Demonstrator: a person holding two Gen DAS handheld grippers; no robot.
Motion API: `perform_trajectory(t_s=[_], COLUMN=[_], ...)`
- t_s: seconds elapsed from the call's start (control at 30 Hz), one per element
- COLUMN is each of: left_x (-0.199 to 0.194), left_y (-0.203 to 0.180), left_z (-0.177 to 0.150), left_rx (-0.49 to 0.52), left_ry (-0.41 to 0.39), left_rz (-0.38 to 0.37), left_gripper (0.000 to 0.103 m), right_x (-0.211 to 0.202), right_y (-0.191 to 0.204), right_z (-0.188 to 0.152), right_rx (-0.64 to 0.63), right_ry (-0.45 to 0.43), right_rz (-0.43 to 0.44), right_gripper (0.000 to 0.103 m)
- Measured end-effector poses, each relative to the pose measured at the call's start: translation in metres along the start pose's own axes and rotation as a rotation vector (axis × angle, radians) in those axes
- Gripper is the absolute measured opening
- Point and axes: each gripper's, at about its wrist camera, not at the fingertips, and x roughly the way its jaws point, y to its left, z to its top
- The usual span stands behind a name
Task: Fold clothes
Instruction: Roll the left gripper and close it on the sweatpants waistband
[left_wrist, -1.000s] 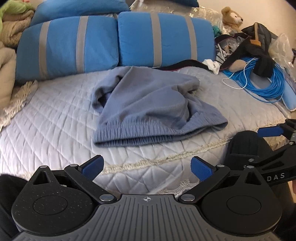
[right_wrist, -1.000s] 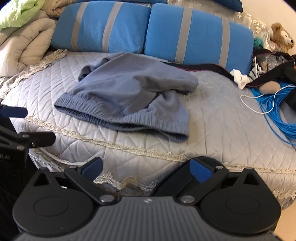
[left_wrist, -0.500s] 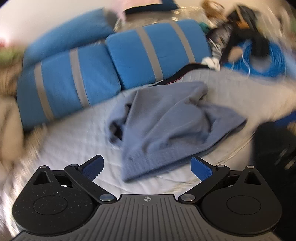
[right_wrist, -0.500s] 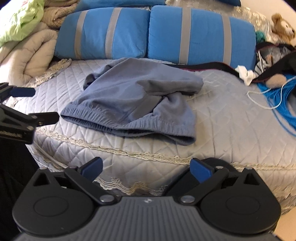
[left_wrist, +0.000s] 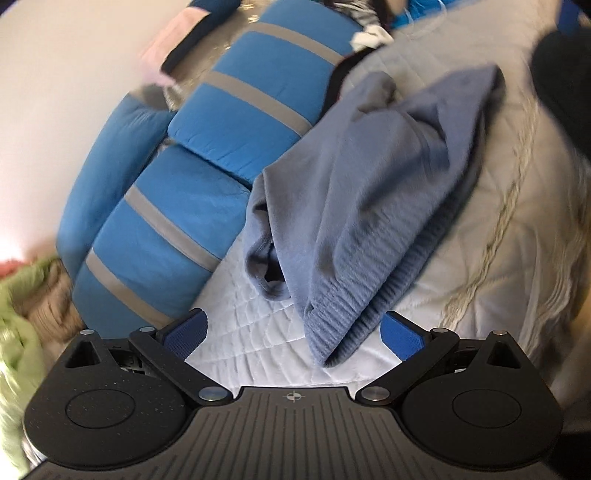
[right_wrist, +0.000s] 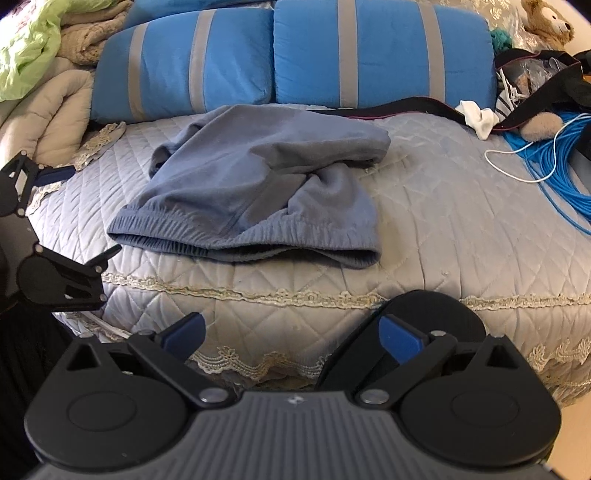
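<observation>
Clothes: one grey-blue garment (right_wrist: 255, 184), maybe soft pants, lies in the middle of the bed (right_wrist: 461, 229), near its front edge.
How it lies: it is bunched and lumpy, not flat. The stretchy waistband (right_wrist: 236, 240) runs along the side nearest me. One part is flopped over the rest near the top.
How far along: I do not see a neat, square fold. It looks like it needs smoothing and folding. It might be part-way folded or only dropped there; I cannot tell which.
Left gripper (left_wrist: 291, 332): its blue fingers are spread wide with nothing between them. It is tipped sideways and sits very close to the corner of the waistband, which points in between the fingers but does not touch them, as far as I can see.
Right gripper (right_wrist: 291, 332): its fingers are spread wide too, holding nothing. It hangs back in front of the bed edge, well apart from the garment.
Bed: a pale quilted cover with a lace trim (right_wrist: 280, 295) along the front.
Behind the garment: two blue pillows (right_wrist: 288, 59) with grey stripes.
Left side: a beige blanket (right_wrist: 44, 110) and something light green (right_wrist: 29, 40) piled up.
Right side: a bright blue cable (right_wrist: 550, 162), a black bag (right_wrist: 546, 74), a white cloth (right_wrist: 476, 118) and a teddy bear (right_wrist: 546, 22).
</observation>
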Motion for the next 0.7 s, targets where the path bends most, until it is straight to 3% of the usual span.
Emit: perform_trajectory(t_s=[0.2, 0.7], left_x=[0.007, 0.015], left_y=[-0.010, -0.020], left_z=[-0.002, -0.006], left_rx=[0.085, 0.190], left_ry=[-0.006, 0.017], left_rz=[0.024, 0.056], left_gripper=[0.103, 0.103], right_x=[0.000, 0.000], right_y=[0.000, -0.003], right_z=[0.000, -0.001], right_rx=[0.008, 0.028], right_ry=[0.006, 0.015], right_rz=[0.002, 0.004], right_gripper=[0.103, 0.103])
